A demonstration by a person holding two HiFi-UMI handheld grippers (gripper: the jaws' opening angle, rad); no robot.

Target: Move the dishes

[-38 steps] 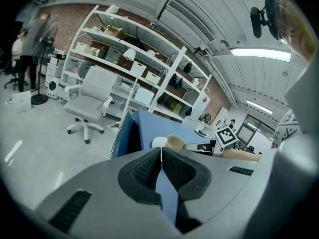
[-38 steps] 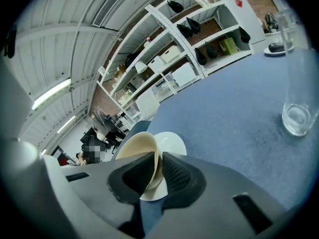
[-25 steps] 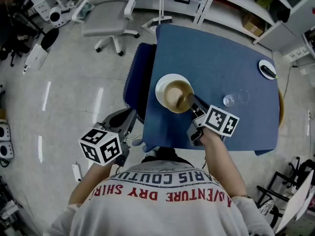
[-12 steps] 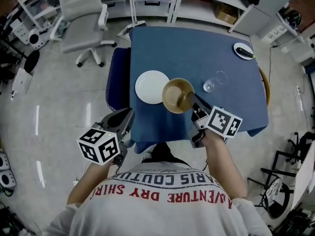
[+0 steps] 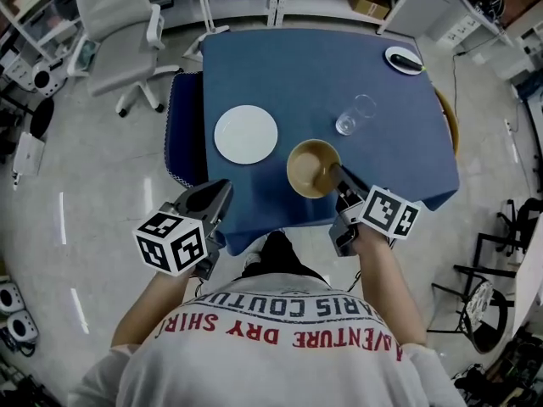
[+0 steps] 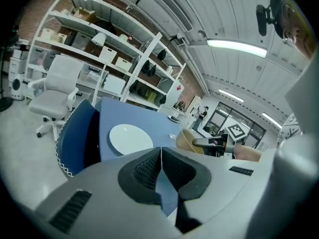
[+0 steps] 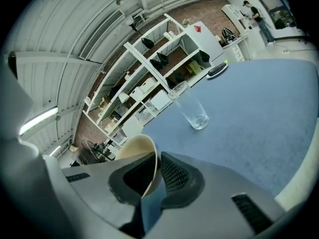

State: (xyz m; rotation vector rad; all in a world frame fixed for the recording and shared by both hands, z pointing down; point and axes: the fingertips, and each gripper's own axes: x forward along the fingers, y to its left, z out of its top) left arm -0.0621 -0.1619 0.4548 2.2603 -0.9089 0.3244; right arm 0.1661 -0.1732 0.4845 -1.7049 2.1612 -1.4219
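Note:
My right gripper (image 5: 338, 176) is shut on the rim of a tan bowl (image 5: 311, 169), holding it over the blue table (image 5: 382, 155) near its front edge. Between that gripper's pads the bowl (image 7: 141, 156) shows tilted, its wall pinched by the right gripper (image 7: 155, 173). A white plate (image 5: 245, 134) lies flat on the table left of the bowl; it also shows as the plate (image 6: 130, 139) past my left gripper (image 6: 161, 171). The left gripper (image 5: 217, 200) hangs shut and empty off the table's front left corner.
A clear drinking glass (image 5: 354, 115) lies on its side right of the bowl, the same glass (image 7: 190, 108) ahead of the right jaws. A small white dish (image 5: 404, 59) with a dark item sits at the far right corner. A dark blue chair (image 5: 184, 130) stands against the table's left side; a white office chair (image 5: 114, 24) beyond.
The bowl has been lifted off the white plate and carried to the right, leaving the plate bare. The left gripper has stayed below the table's corner.

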